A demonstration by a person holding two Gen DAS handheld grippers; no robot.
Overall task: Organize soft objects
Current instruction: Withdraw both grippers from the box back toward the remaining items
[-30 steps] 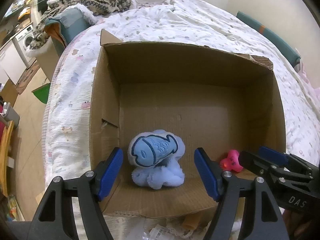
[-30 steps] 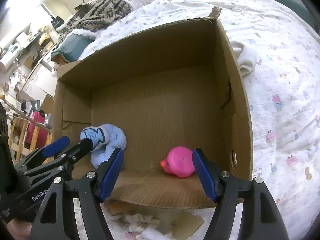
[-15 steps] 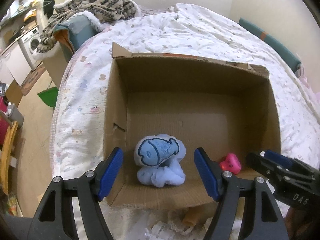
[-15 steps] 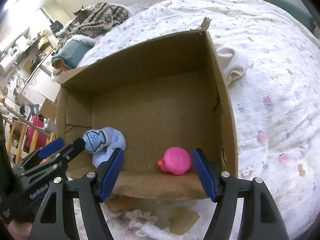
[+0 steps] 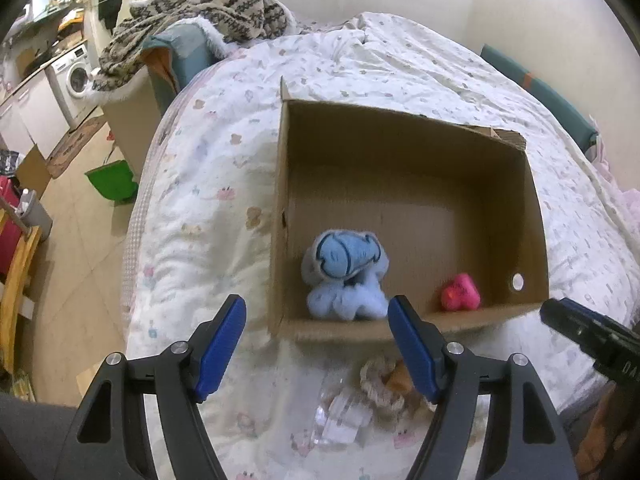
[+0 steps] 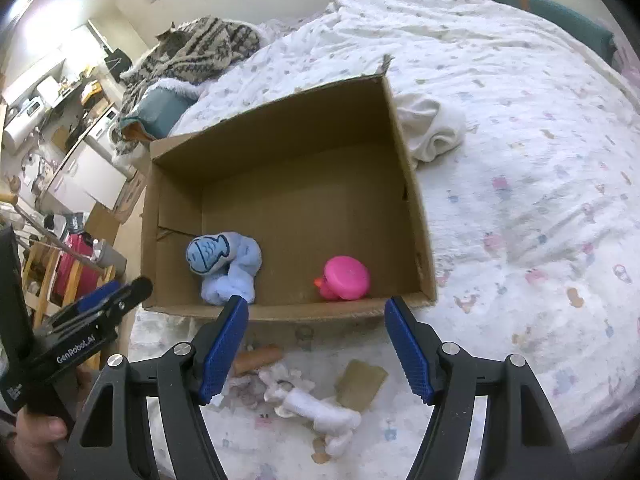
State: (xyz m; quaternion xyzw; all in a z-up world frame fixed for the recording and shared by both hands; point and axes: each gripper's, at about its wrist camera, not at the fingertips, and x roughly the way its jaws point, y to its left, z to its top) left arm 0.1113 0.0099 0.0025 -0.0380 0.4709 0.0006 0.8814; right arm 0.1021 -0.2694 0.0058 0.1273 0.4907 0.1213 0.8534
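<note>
Left wrist view first: the left gripper stood wide apart and held nothing, hanging above the quilt short of the cardboard box. Beyond its right finger lay the blue fish plush, in the box's near left corner, and further right the pink toy sat against the near wall. Below and between the fingers, toward the right one, a small heap of loose soft things lay on the quilt — blurred here, so I could not sort them.

Right wrist view showed that heap better. The right gripper was also spread wide and empty, and right under the gap between its fingers lay a white plush bone, its long axis running from the left finger down toward the right. A brown sausage-shaped toy lay just by the left finger's tip, lengthwise across the gap. A white cloth sat well beyond the right finger, outside the box's far right wall.

The right gripper looked nearer the bone — a straight drop, with some turn of the wrist to close across its short side.
</note>
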